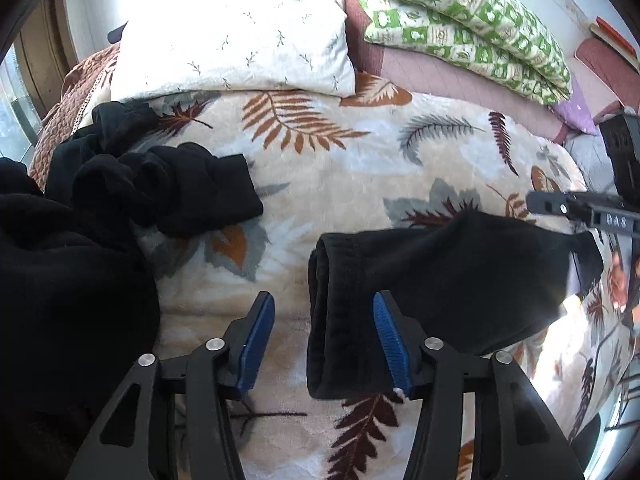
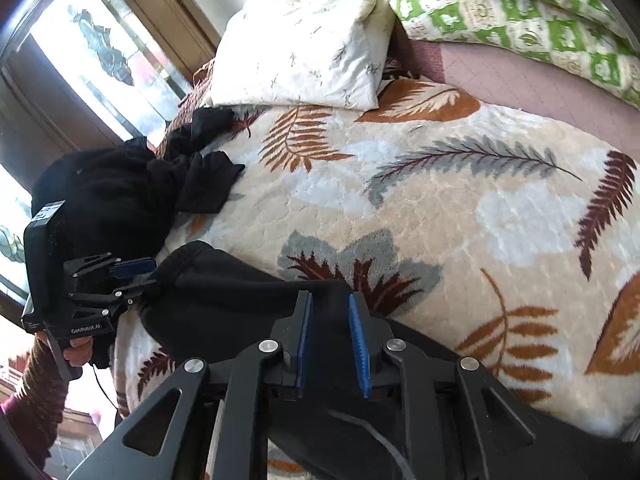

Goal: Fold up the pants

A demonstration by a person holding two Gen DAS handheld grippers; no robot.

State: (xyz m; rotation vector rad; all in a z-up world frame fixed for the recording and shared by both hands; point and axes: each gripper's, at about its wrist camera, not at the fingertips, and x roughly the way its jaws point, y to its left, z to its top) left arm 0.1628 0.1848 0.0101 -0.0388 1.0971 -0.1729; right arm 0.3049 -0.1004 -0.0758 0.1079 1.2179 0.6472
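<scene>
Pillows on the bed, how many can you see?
2. The white pillow with little sprigs lies at the head of the bed near the window. The green patterned pillow lies to its right on the pink sheet. Others may be hidden out of view.

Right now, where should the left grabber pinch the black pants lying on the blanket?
Pinch the thick rolled hem of the black pants, coming in from the bare blanket on its left. That edge is free, and it sits just ahead of the open left hand-held gripper.

Right claw [image 2: 329, 338] parted over black pants [image 2: 224, 292] on leaf-print blanket [image 2: 460, 208].
</scene>
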